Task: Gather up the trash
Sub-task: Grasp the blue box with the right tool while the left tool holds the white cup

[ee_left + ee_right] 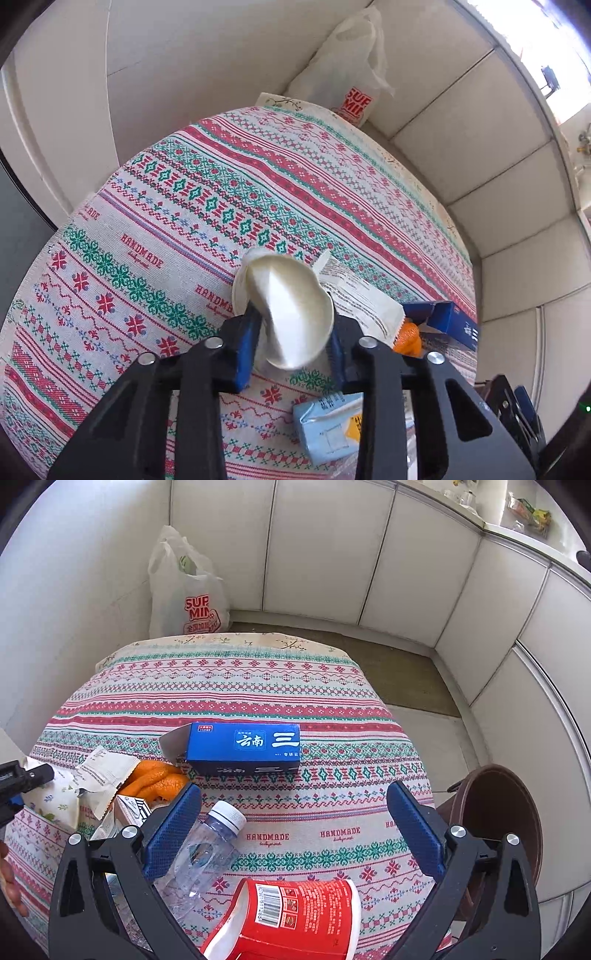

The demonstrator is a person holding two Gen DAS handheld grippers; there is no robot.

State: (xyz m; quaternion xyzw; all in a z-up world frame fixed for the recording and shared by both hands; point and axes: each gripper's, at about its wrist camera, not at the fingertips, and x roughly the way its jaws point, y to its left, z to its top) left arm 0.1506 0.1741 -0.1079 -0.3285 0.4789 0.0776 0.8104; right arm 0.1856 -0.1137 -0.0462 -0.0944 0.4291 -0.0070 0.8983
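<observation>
Left hand-held gripper (291,347) clamps a squashed paper cup (284,314) over the tablecloth (184,206).

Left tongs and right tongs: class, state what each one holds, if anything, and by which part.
The left tongs pinch a paper cup across its squashed rim and side walls. The right tongs stand open and hold nothing.

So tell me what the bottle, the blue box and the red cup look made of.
Bottle: clear thin plastic, glossy; the cloth shows through it, white ribbed cap.
Blue box: printed cardboard, slight sheen; open end flap with a plain grey inside.
Red cup: probably coated paper, glossy print with a barcode; could be plastic.
</observation>
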